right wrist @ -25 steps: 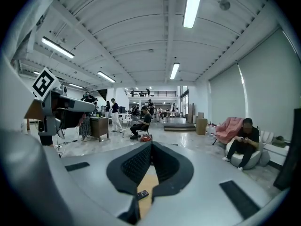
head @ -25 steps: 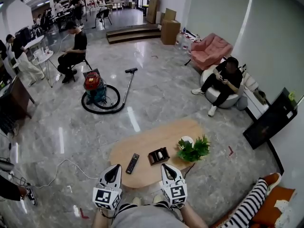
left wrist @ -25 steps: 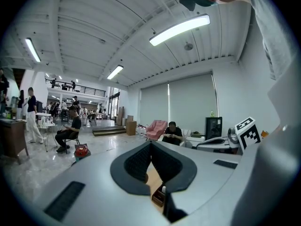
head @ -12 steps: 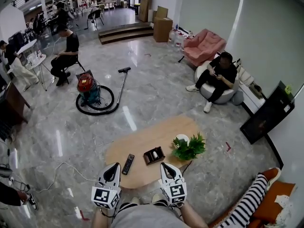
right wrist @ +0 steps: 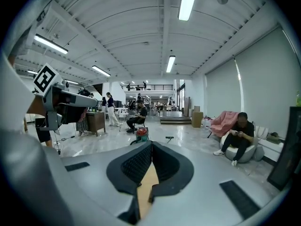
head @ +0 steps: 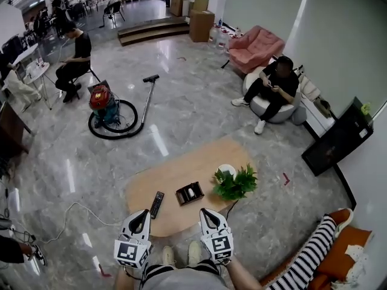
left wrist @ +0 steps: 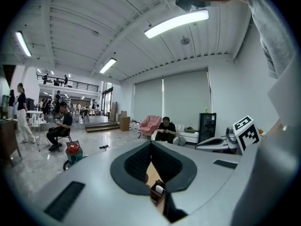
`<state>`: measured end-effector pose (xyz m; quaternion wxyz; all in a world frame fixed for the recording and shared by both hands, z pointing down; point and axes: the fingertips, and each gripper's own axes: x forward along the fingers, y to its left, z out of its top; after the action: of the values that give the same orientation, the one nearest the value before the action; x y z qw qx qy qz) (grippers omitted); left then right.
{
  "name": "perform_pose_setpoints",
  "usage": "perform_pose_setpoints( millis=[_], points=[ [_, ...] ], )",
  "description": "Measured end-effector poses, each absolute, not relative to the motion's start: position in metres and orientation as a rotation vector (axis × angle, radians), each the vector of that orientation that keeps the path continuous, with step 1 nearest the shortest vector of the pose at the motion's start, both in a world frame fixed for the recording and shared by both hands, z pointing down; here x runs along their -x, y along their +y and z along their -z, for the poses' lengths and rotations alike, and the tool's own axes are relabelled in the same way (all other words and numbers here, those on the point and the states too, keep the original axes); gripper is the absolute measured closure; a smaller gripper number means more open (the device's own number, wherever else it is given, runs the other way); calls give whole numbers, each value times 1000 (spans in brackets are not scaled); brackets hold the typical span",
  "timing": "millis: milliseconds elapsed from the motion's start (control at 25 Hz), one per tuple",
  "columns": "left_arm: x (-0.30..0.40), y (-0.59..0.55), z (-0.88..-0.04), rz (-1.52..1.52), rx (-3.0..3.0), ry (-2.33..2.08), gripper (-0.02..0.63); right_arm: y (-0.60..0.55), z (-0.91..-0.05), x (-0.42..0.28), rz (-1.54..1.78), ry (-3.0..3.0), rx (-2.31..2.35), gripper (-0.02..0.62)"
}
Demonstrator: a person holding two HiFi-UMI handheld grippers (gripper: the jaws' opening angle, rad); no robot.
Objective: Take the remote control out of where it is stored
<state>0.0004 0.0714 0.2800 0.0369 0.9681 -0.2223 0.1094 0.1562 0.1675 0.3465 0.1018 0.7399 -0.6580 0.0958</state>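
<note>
On the oval light-wood table [head: 193, 168], ahead of both grippers, a small dark open box [head: 181, 196] holds what looks like a small white remote control [head: 191, 191]. It is probably light, rigid, smooth plastic, best pinched across its narrow sides. Its long axis and heading are too small to read. The left gripper [head: 140, 214] and right gripper [head: 205, 211] are empty, jaws pressed together.
</note>
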Motion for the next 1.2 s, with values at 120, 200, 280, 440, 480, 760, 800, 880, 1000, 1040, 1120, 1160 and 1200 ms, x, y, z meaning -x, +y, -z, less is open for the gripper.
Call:
perform_pose_setpoints(
  millis=[120, 200, 280, 440, 480, 760, 800, 880, 1000, 1040, 1120, 1160, 1200],
  points=[
    [-7, 70, -290, -363, -2969, -671, 600, 166, -357, -163, -299, -1930, -2172, 588],
    [-11, 69, -301, -385, -2964, -665, 600, 164, -366, -169, -311, -1921, -2177, 586],
    [-15, 68, -311, -402, -2956, -663, 600, 161, -378, -172, -328, -1920, -2181, 588],
    [-20, 68, -333, -417, -2927, -664, 600, 161, -410, -178, -391, -1912, -2159, 586],
    [-21, 67, -339, -425, -2925, -662, 600, 160, -418, -179, -406, -1909, -2156, 586],
    [-28, 58, -385, -476, -2903, -670, 600, 147, -478, -185, -478, -1912, -2084, 587],
    [-28, 57, -393, -475, -2901, -667, 600, 144, -487, -185, -483, -1911, -2073, 586],
    [-28, 53, -409, -483, -2885, -672, 600, 137, -503, -187, -487, -1910, -2059, 586],
    [-24, 46, -435, -544, -2835, -690, 601, 123, -526, -192, -497, -1900, -2054, 586],
    [-22, 44, -444, -554, -2826, -692, 601, 119, -535, -194, -503, -1891, -2053, 586],
    [-22, 42, -459, -538, -2827, -689, 600, 113, -554, -200, -515, -1873, -2050, 587],
    [-23, 41, -466, -533, -2821, -690, 600, 110, -562, -202, -518, -1865, -2048, 586],
    [-23, 39, -473, -535, -2812, -694, 600, 107, -570, -205, -519, -1859, -2047, 586]
  ],
)
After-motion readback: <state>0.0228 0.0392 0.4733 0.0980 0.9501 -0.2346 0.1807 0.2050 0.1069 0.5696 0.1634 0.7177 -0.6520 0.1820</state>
